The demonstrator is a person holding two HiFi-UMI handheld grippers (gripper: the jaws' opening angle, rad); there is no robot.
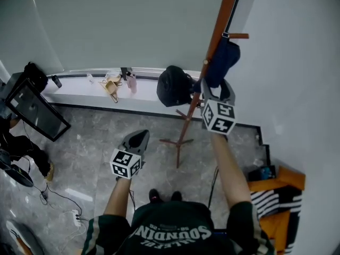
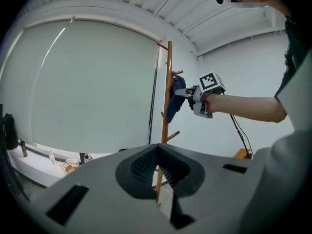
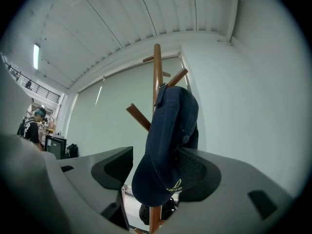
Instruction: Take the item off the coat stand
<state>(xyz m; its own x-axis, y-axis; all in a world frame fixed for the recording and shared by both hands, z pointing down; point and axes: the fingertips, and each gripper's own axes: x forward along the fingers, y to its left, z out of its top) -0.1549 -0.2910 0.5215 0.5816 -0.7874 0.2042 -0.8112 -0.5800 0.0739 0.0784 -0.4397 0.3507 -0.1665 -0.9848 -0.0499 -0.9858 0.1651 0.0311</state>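
A: Item one?
B: Navy cap (image 3: 168, 145), hung on coat stand (image 3: 157, 67) peg, between my right gripper's (image 3: 156, 169) wide-spread jaws, unclamped.
A: Item two?
B: My left gripper (image 2: 156, 150), jaws together, empty.

Down on the grey marble floor (image 1: 90, 142), a white power strip (image 1: 76, 215) lay with black cables (image 1: 61, 196) trailing off it. Over at the left a dark monitor (image 1: 34, 111) leaned at a tilt, a black bag (image 1: 35, 74) just behind it. Along the white window ledge (image 1: 79, 94) sat small clutter: a dark stick-like thing (image 1: 56, 81), a tan wooden piece (image 1: 110, 86), a pink bottle (image 1: 132, 82). A black backpack (image 1: 174, 86) bulged at the ledge's right end; whether it rested on the ledge, couldn't tell. A pale blind (image 1: 133, 25) filled the window above. Far right, an orange-and-striped heap (image 1: 281, 203). In the right gripper view a ceiling strip light (image 3: 36, 56) glowed, and a person (image 3: 32, 128) stood far off.
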